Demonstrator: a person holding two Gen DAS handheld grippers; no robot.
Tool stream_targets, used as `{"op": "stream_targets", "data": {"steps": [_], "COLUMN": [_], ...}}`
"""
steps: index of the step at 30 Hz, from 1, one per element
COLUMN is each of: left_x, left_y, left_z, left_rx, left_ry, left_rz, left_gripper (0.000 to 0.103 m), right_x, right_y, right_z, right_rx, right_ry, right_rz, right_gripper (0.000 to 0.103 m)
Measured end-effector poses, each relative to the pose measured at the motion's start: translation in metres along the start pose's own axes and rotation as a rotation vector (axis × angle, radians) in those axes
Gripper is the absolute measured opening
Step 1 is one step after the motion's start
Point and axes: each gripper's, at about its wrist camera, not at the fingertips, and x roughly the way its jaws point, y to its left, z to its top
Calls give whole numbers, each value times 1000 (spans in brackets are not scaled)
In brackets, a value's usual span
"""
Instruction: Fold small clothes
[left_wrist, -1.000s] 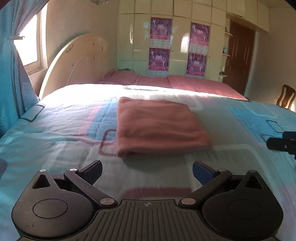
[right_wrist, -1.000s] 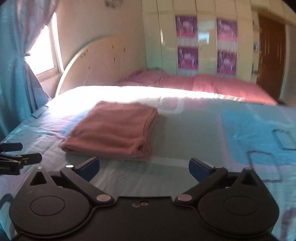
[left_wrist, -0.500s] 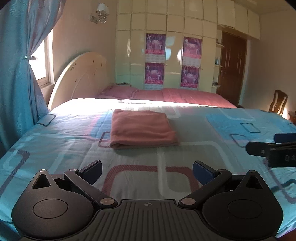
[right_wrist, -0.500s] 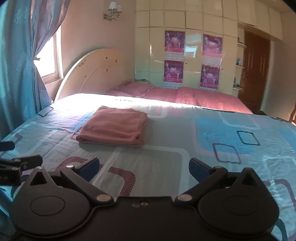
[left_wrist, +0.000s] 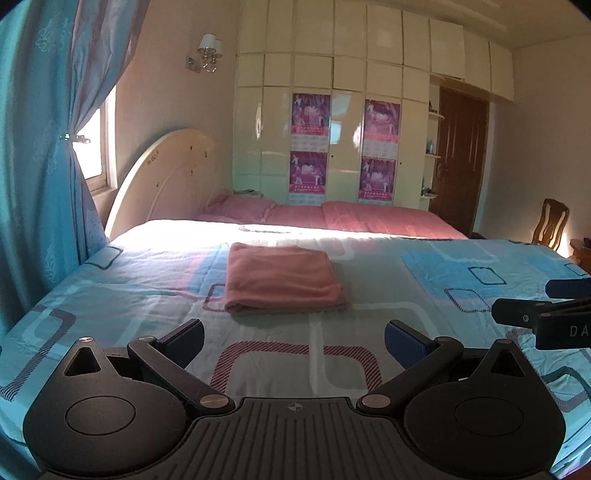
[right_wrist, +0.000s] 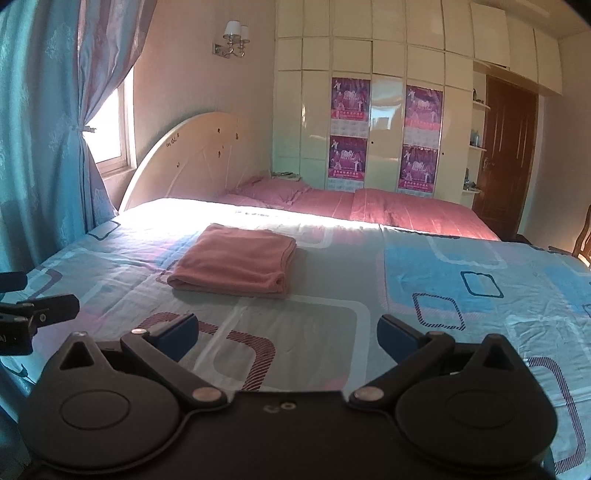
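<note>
Both tongs (left_wrist: 293, 341) withdrawn, agape, empty.

the right gripper (left_wrist: 546, 295) pokes in from the right edge of the left wrist view, off to the right of the fingers (left_wrist: 184, 338) — only its tips and part of a white marking show, the rest cut off. the left gripper (right_wrist: 22, 299) is likewise clipped at the left edge of the right wrist view. far beyond the fingers, the print on the posters (right_wrist: 351, 99) is too small to read, and a chair (left_wrist: 550, 223) shows only its back — the bed (left_wrist: 424, 280) hides the rest.
</note>
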Motion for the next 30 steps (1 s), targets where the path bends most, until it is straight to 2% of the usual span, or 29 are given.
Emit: {"op": "stream_targets", "data": {"steps": [14, 30], "left_x": [-8, -9], "left_y": [-2, -2], "left_z": [3, 0], "left_rx": [13, 14], "left_ry": [-22, -19], "left_rz": [-11, -10], "left_gripper": [102, 102], "right_x": [-12, -15], "right_y": [3, 5], "right_z": [1, 0], "right_rx": [8, 9], "right_ry": [-34, -34], "right_rz": [-9, -5], "right_gripper": [102, 102]}}
